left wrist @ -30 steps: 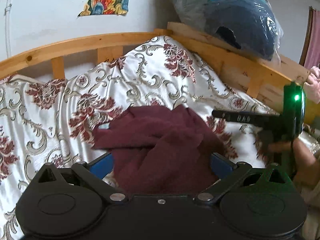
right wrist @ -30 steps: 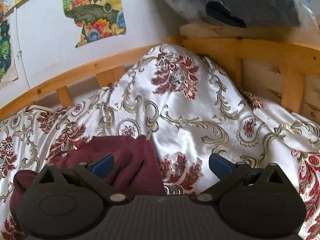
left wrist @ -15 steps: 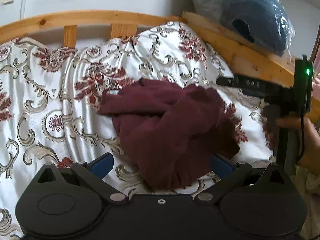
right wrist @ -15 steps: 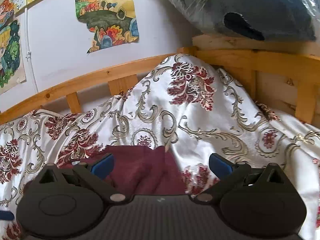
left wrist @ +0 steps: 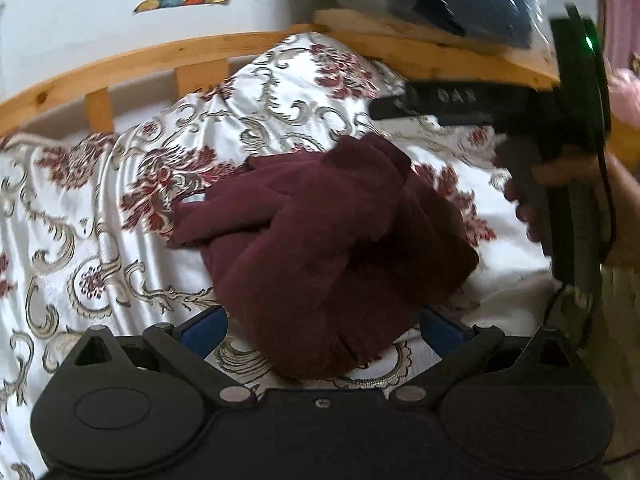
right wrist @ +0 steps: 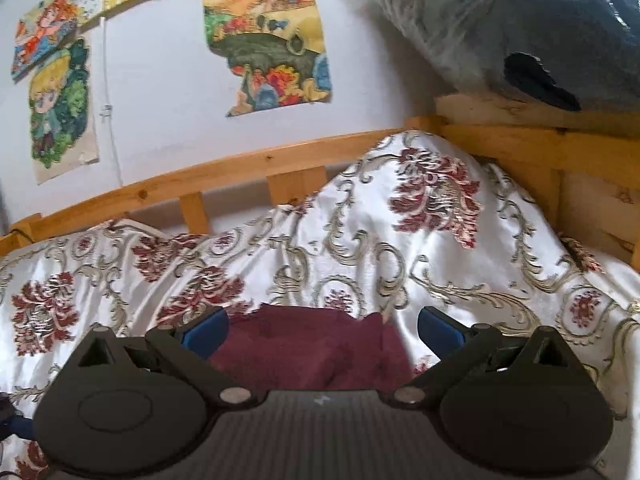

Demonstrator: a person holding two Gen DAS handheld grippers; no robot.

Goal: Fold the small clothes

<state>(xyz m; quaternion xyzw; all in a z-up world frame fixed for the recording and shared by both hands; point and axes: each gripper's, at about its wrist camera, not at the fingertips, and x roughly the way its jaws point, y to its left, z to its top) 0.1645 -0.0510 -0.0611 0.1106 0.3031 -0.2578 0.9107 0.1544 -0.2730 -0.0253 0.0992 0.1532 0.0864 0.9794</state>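
While both grippers are held apart and empty, the garment (left wrist: pixel 320 248) lies bunched on the bedspread (left wrist: pixel 80 240).

Soft, light and limp it is judged; a hem by the left gripper (left wrist: pixel 320 326) or right gripper (right wrist: pixel 322 330) should be pinched. Open room is seen left; the rail (right wrist: pixel 224 172) bounds the far side.

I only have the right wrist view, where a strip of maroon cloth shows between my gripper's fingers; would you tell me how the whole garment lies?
Observer: In the left wrist view the maroon garment lies crumpled in a heap on the floral bedspread, not folded.
Operator: Is either gripper holding it?
Observer: No. The left gripper is open, its fingers either side of the near edge.
Operator: And mine?
Observer: The right gripper is open; from the left it hangs above the garment's far right side, apart from it.
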